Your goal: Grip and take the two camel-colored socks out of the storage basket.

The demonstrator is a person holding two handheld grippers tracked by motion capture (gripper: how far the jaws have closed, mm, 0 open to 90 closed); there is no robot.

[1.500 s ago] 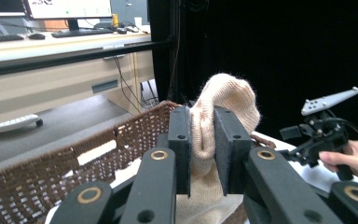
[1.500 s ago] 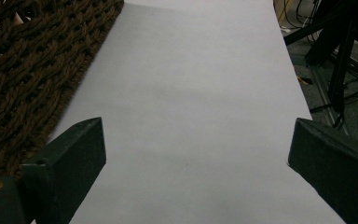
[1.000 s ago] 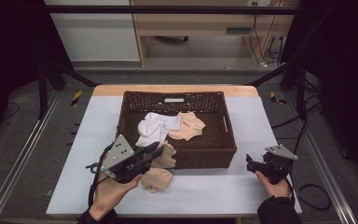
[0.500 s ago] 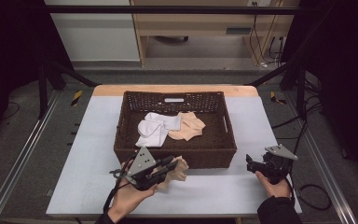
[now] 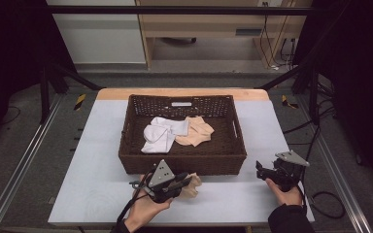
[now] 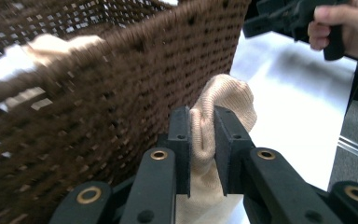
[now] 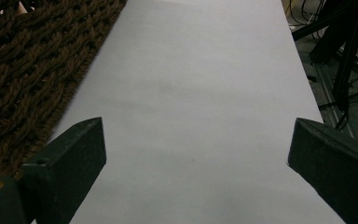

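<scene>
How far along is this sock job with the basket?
One beige sock is out of the wicker basket, clamped in the left gripper low over the table in front of the basket. A white sock and another beige one lie inside, probably next. The right gripper waits open beside the basket.

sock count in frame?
3. A white sock and a beige sock lie in the wicker basket; a second beige sock is pinched in the left gripper on the table before the basket. More may hide underneath.
</scene>
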